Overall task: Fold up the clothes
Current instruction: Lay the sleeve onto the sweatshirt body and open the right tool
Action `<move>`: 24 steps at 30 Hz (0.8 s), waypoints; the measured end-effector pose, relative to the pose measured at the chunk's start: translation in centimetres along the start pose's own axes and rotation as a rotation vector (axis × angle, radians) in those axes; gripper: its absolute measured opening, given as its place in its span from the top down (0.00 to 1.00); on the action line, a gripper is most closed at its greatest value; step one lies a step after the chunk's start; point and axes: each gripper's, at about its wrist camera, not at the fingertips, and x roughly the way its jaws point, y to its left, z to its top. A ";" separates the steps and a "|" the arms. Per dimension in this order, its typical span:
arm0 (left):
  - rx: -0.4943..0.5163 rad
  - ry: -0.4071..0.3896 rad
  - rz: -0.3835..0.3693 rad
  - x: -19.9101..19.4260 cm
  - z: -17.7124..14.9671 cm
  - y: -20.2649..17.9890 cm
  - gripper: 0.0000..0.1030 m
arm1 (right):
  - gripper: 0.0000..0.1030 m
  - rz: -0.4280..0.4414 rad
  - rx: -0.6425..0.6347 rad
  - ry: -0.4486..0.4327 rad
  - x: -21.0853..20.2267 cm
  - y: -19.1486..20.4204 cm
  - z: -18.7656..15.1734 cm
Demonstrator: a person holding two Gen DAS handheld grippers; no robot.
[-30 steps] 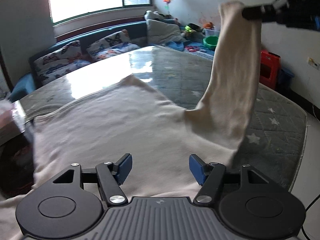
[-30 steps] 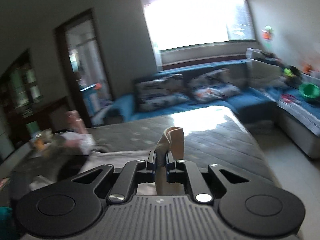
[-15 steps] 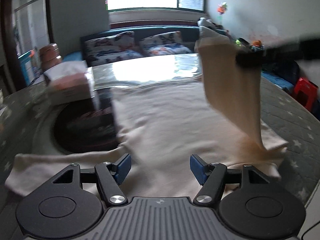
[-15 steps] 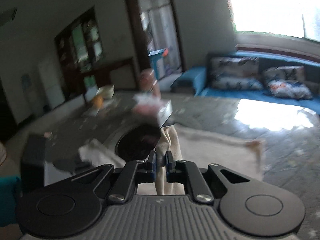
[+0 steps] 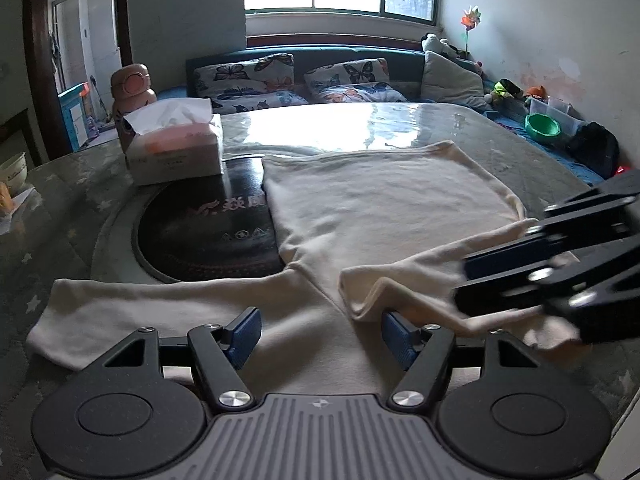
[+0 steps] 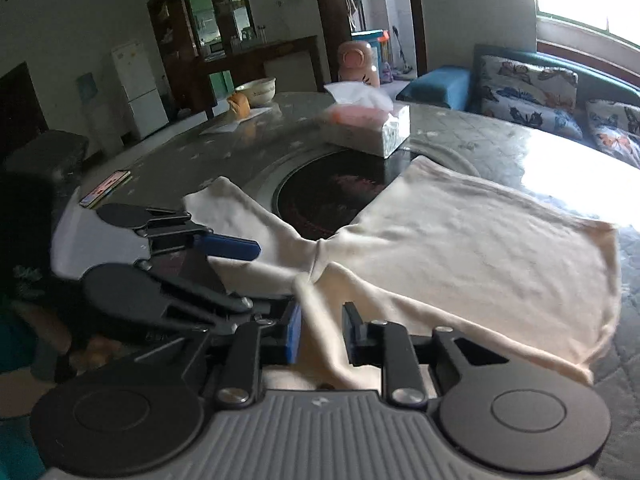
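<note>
A cream long-sleeved shirt (image 5: 380,200) (image 6: 480,248) lies flat on the round table (image 5: 60,200). One sleeve (image 5: 140,304) stretches out to the left. The other sleeve (image 5: 400,280) (image 6: 320,292) is folded across the chest. My right gripper (image 6: 320,332) (image 5: 464,284) hangs low over the shirt; its jaws are opening with that sleeve's cuff loose between them. Just above the shirt's shoulder area my left gripper (image 5: 318,334) (image 6: 244,276) stands open, nothing between its fingers. The two grippers are close together.
A tissue box (image 5: 176,144) (image 6: 368,128) and a pink bottle (image 5: 132,92) stand beyond a black round plate (image 5: 200,232) at the table's centre. A phone (image 6: 105,188) and a bowl (image 6: 256,88) are on the far side. A blue sofa (image 5: 304,76) lies behind.
The right gripper brought the raised sleeve down and across onto the shirt, and its shut jaws have parted. The left gripper swung sideways along the shirt's near edge.
</note>
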 end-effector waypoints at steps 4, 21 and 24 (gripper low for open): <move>-0.025 -0.025 0.005 -0.5 0.5 0.3 0.33 | 0.79 -0.093 0.009 0.005 -1.7 -1.9 -0.5; 0.003 -0.034 -0.106 0.3 1.8 -1.6 0.53 | 0.85 -0.275 0.113 0.024 -0.6 -8.1 -2.3; 0.020 -0.005 -0.087 1.4 1.0 -2.1 0.55 | 0.85 -0.228 0.073 0.024 -0.3 -6.5 -1.8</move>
